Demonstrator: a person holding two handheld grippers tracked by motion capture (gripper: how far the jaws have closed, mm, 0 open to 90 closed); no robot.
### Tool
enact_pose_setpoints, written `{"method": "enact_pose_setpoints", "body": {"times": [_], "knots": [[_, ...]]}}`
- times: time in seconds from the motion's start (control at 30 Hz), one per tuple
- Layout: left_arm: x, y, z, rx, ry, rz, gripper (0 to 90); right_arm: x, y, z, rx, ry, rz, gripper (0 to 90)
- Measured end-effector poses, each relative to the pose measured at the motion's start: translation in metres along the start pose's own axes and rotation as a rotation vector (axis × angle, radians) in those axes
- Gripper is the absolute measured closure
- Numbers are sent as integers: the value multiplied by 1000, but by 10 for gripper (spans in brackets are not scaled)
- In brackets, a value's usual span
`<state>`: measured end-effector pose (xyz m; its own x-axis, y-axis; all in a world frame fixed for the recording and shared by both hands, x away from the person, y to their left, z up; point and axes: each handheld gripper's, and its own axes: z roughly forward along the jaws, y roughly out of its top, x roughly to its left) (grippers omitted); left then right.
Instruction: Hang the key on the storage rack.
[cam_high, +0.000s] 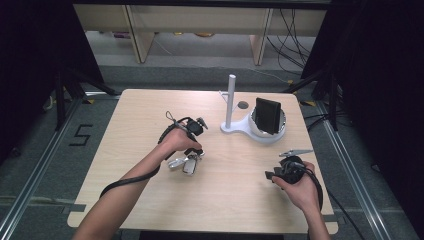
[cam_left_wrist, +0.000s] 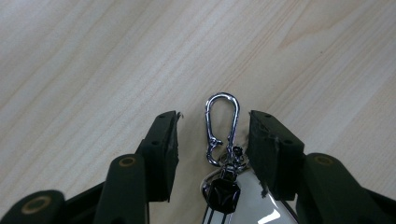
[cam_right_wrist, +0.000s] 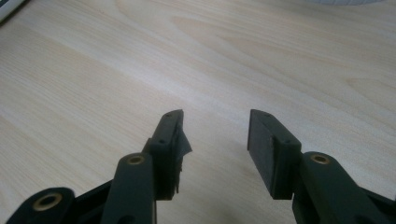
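Note:
A key fob (cam_high: 186, 164) with a silver carabiner clip (cam_left_wrist: 223, 95) and a black emblem (cam_left_wrist: 223, 193) lies flat on the light wooden table (cam_high: 150, 115), left of the middle. My left gripper (cam_high: 191, 158) points down over it. In the left gripper view the left gripper (cam_left_wrist: 215, 116) is open and its jaws stand on either side of the clip, with a gap on each side. My right gripper (cam_high: 271, 176) hovers near the front right of the table. It is open (cam_right_wrist: 215, 126), with bare wood between its jaws.
A white stand (cam_high: 239, 129) with an upright grey post (cam_high: 231, 97) sits at the back middle of the table. Its round white dish (cam_high: 256, 131) holds a black wallet-like object (cam_high: 267, 115) standing on edge. Beside it is a small grey disc (cam_high: 242, 105).

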<state>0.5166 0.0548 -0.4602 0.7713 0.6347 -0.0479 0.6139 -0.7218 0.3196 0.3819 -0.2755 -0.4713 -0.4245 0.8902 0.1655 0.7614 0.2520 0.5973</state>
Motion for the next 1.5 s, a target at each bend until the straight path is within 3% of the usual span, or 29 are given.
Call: {"method": "enact_pose_setpoints", "body": {"times": [0.07,0.13,0.27,0.33,0.7,0.73,0.77,0.8,0.9,1.1,1.17,1.27,1.33,1.37,1.5], "knots": [[-1,3,3,16,7,5,537,0,0,0,0,0,0,565],[-2,4,6,21,13,14,543,-2,1,-3,40,51,-11,565],[-3,8,7,41,10,31,556,0,2,-2,37,42,-7,565],[-4,9,8,26,16,21,563,1,1,-2,35,42,-7,565],[-3,9,11,55,19,12,604,0,1,-1,39,52,-20,566],[-3,9,11,57,18,13,603,0,1,-1,40,52,-22,566],[-3,9,11,60,15,11,600,2,0,1,9,12,-17,566],[-3,9,11,59,13,8,597,3,0,-1,27,-3,-18,566],[-4,8,11,44,13,-1,586,3,1,-2,45,-6,-20,566],[-4,6,13,66,10,5,587,3,1,-1,45,-24,-29,565],[-5,6,14,72,9,-3,588,4,1,-1,47,-3,-24,566],[-8,4,19,73,9,7,589,4,1,-2,64,-11,-31,566],[-9,2,19,101,14,28,589,4,1,-1,45,-2,-25,566],[-11,1,21,80,19,15,595,5,1,-1,42,-5,-28,566],[-13,-1,20,105,34,41,606,5,1,-1,43,-4,-27,565]]}}
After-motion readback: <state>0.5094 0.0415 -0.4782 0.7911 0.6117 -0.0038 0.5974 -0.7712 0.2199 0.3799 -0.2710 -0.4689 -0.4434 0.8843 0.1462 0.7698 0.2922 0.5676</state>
